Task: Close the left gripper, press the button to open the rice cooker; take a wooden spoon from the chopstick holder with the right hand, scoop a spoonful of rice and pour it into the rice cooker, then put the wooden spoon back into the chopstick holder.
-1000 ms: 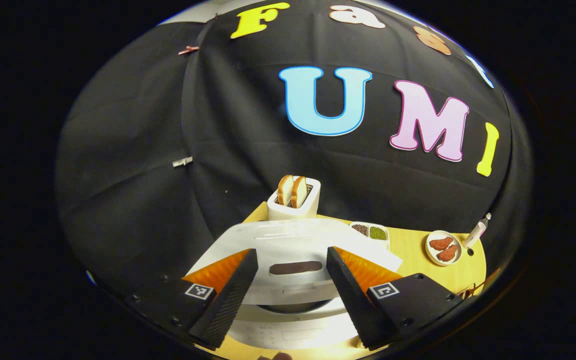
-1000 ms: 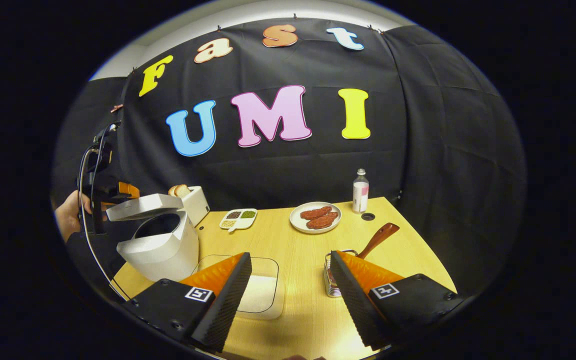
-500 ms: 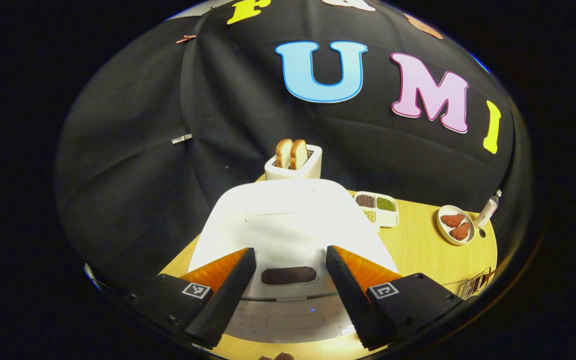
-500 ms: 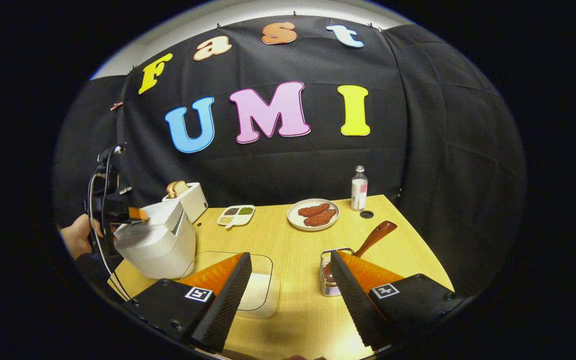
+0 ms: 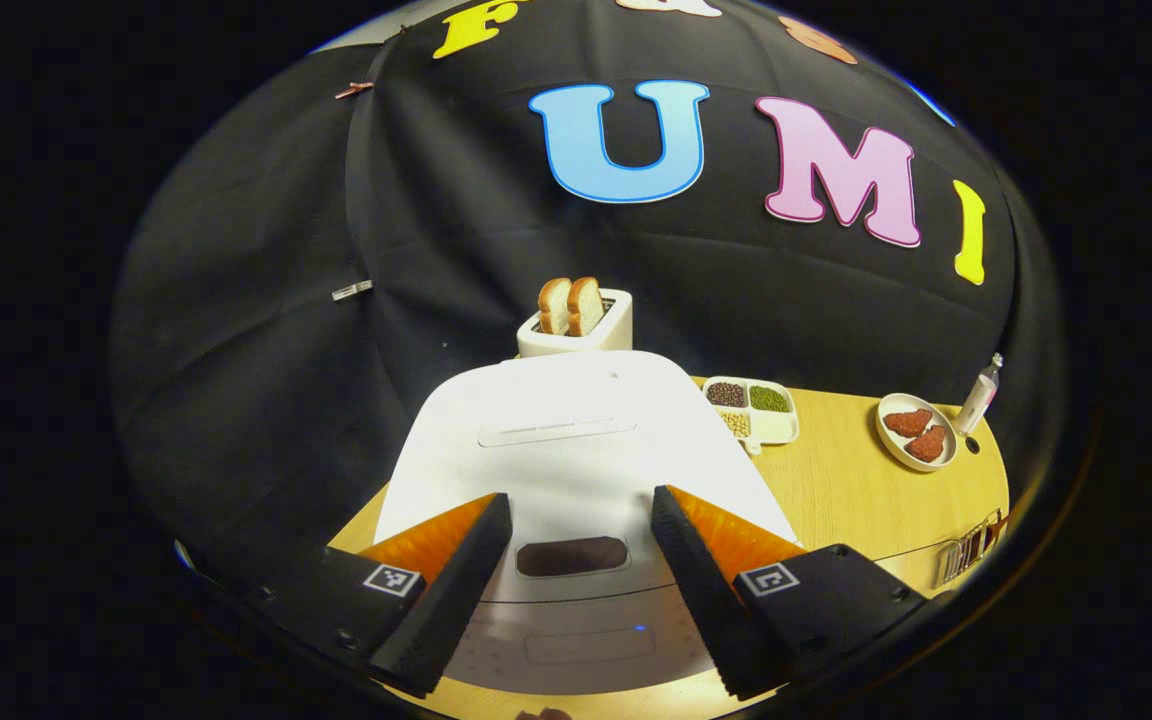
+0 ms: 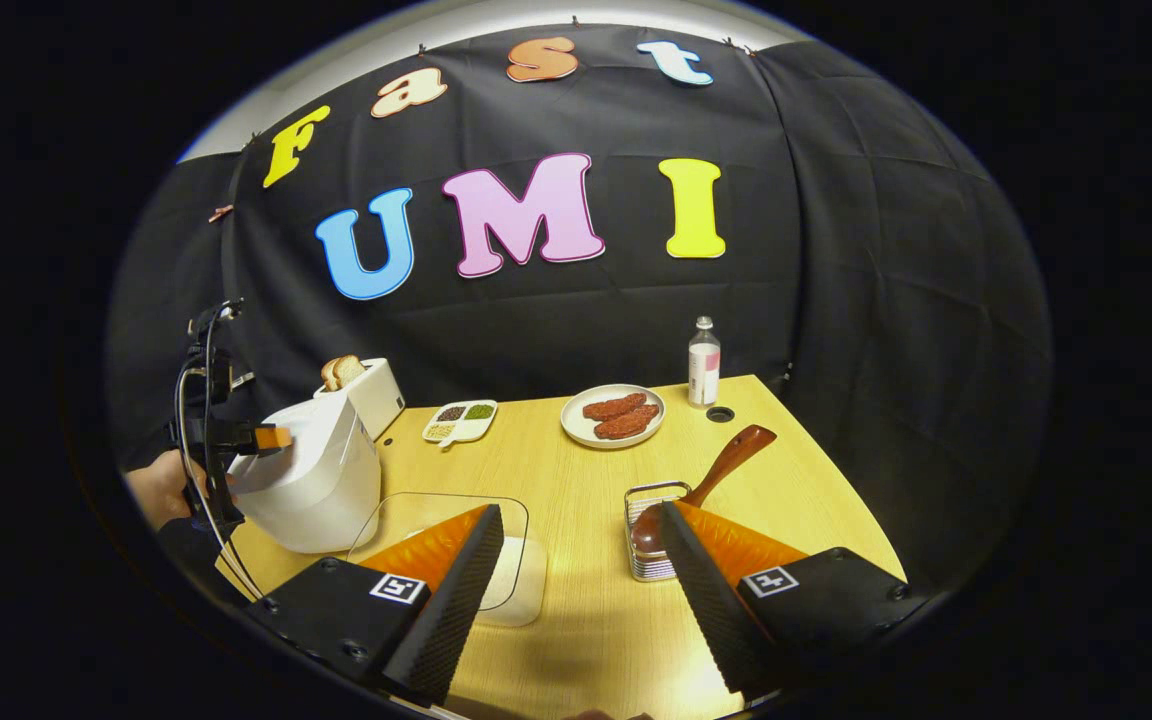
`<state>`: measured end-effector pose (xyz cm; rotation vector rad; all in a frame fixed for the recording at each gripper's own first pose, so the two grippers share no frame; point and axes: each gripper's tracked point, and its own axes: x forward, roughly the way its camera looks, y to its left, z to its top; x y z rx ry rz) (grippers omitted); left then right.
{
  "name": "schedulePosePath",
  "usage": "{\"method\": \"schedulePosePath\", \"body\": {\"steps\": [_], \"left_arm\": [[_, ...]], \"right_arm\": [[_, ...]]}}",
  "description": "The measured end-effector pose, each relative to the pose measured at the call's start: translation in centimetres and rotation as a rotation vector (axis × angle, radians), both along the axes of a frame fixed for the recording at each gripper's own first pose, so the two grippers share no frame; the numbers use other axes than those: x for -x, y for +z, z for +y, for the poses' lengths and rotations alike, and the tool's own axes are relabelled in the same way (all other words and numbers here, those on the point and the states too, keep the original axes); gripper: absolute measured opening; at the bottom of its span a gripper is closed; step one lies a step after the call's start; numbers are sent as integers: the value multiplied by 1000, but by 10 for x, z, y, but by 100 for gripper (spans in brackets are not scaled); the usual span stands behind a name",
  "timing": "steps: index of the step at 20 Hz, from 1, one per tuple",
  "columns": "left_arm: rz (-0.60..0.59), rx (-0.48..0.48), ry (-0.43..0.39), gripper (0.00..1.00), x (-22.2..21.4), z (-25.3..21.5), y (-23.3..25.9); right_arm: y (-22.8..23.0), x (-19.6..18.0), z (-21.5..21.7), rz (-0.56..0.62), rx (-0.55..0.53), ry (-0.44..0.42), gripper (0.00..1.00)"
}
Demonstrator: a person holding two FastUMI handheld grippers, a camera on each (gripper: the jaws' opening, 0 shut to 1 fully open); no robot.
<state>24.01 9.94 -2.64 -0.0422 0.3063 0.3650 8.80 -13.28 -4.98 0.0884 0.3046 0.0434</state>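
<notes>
Rice cooker (image 5: 576, 470) sits directly ahead of and below the left gripper (image 5: 576, 590), its white lid down flat and its dark button (image 5: 572, 556) lying in the gap between the two fingers. The left gripper's jaws stand spread wide, holding nothing; whether the fingertips touch the cooker's front I cannot tell. From the right gripper view the cooker (image 6: 321, 480) stands far to the left of the right gripper (image 6: 576, 590), with the left gripper (image 6: 236, 440) and a hand (image 6: 161, 490) at its far side.

Ahead and just right of the right gripper stands the wire chopstick holder (image 6: 651, 535) with the wooden spoon (image 6: 711, 480) leaning in it, handle tilted up and away to the right. A clear box of rice (image 6: 466, 560) lies ahead, partly behind the right gripper's left finger. That gripper is also spread wide and empty, hovering above the table (image 6: 576, 470).

A second ago the cooker's lid stood raised with the dark pot showing; half a second ago it was nearly down; now it lies shut. The right gripper has drawn back slightly, the holder showing more fully between its fingers. Both grippers remain as open as before.
</notes>
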Motion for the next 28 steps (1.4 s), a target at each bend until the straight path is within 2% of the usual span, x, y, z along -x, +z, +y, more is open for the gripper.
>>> {"method": "schedulePosePath", "body": {"steps": [3,4,7,10,13,16,21,25,28], "left_arm": [[-36,3,-26,99,14,-8,8],[-63,-19,-33,96,23,-11,19],[-184,-94,-73,95,54,-28,66],[-309,-128,-122,95,97,-52,115],[-384,-177,-175,95,145,-75,134],[-409,-162,-236,95,184,-95,133],[-416,-83,-313,95,229,-110,124],[-420,-132,-358,95,253,-128,122],[-435,-120,-337,95,272,-140,126]], "right_arm": [[5,-1,6,-20,9,14,99],[8,-3,7,-30,12,15,99],[28,-12,12,-78,16,16,99],[64,-21,16,-161,40,13,99],[103,-19,17,-256,71,-13,99],[128,0,14,-315,90,-69,99],[137,59,7,-318,168,-138,98],[131,93,8,-308,170,-136,100],[134,111,-1,-328,157,-115,100]]}}
